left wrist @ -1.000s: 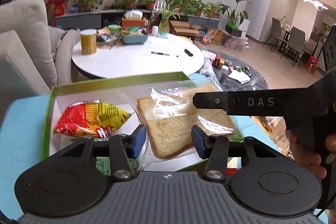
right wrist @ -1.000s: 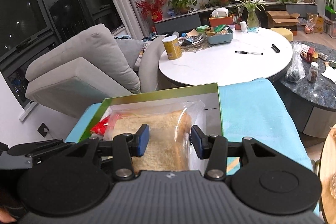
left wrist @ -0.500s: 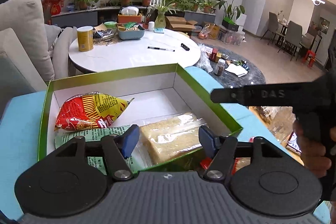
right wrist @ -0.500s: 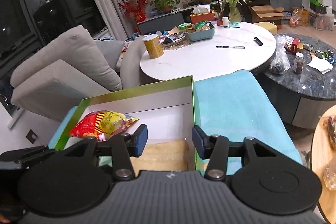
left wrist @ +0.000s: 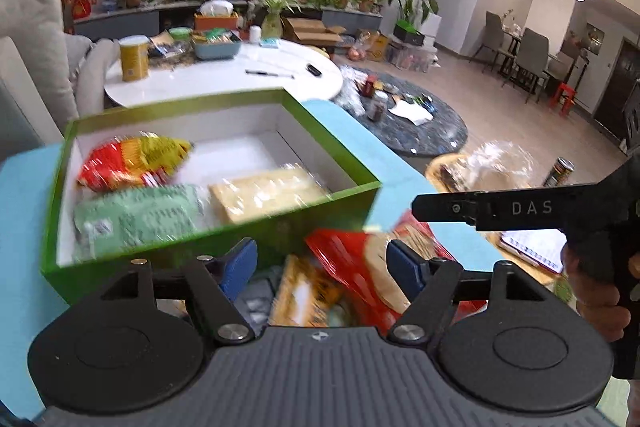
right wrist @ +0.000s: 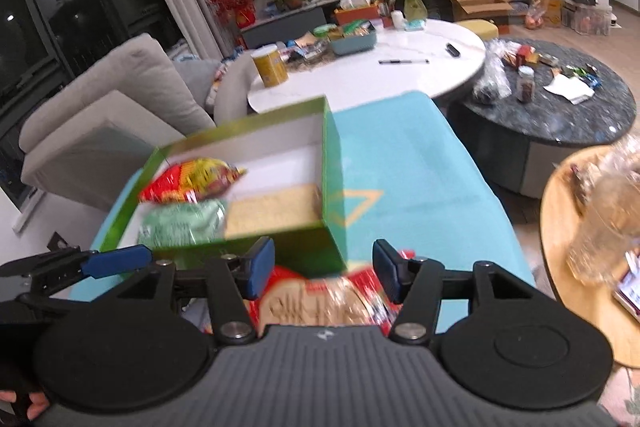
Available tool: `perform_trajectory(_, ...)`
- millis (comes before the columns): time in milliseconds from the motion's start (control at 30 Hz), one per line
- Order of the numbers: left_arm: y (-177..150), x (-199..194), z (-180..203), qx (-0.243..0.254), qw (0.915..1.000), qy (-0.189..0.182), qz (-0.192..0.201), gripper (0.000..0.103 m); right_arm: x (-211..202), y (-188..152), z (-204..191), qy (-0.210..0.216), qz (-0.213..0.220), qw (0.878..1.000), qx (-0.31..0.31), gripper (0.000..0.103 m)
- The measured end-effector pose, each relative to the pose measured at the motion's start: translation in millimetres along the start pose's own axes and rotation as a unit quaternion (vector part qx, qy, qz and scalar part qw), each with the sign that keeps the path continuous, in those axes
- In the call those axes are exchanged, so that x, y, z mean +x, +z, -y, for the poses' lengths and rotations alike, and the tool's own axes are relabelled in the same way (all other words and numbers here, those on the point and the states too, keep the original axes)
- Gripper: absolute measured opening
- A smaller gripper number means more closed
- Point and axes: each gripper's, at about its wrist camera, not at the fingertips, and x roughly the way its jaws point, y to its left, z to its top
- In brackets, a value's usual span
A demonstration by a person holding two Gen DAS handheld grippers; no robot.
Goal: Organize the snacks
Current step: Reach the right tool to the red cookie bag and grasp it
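With three snacks already in the green box (right wrist: pixel 334 187), both empty, open hand-held grippers (left wrist: pixel 322 263) (right wrist: pixel 323 269) hover over the red packet (right wrist: pixel 320 301) lying just in front of it, likely the next pick.

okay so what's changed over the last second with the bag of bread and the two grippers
The bag of bread went from held above the green box to lying inside it, let go, beside the green packet. Both the left gripper and the right gripper pulled back, open, and now hang over a red snack bag in front of the box. The red and yellow bag stayed put.
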Motion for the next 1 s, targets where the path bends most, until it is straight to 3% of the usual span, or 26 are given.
perform_trajectory(133, -7, 7, 13, 0.006, 0.9998, -0.012, -0.014, 0.071, 1, -8, 10, -0.012, -0.014, 1.000, 0.005, 0.068)
perform_trajectory(367, -15, 20, 29, 0.021, 0.9985, -0.041, -0.031, 0.074, 18, -22, 36, 0.003, -0.046, 0.998, 0.052, 0.073)
perform_trajectory(700, -19, 45, 34, 0.028, 0.9967, -0.047, -0.059, 0.074, 31, -33, 48, 0.048, -0.079, 0.991, 0.091, 0.078)
perform_trajectory(800, -22, 50, 36, 0.033, 0.9953, -0.056, -0.072, 0.070, 32, -37, 45, 0.060, -0.086, 0.991, 0.087, 0.078)
perform_trajectory(867, -23, 54, 37, 0.036, 0.9938, -0.062, -0.084, 0.053, 33, -38, 43, 0.062, -0.085, 0.991, 0.082, 0.078)
perform_trajectory(1000, -27, 57, 41, 0.051, 0.9930, -0.063, -0.086, 0.049, 30, -39, 36, 0.071, -0.078, 0.992, 0.068, 0.069)
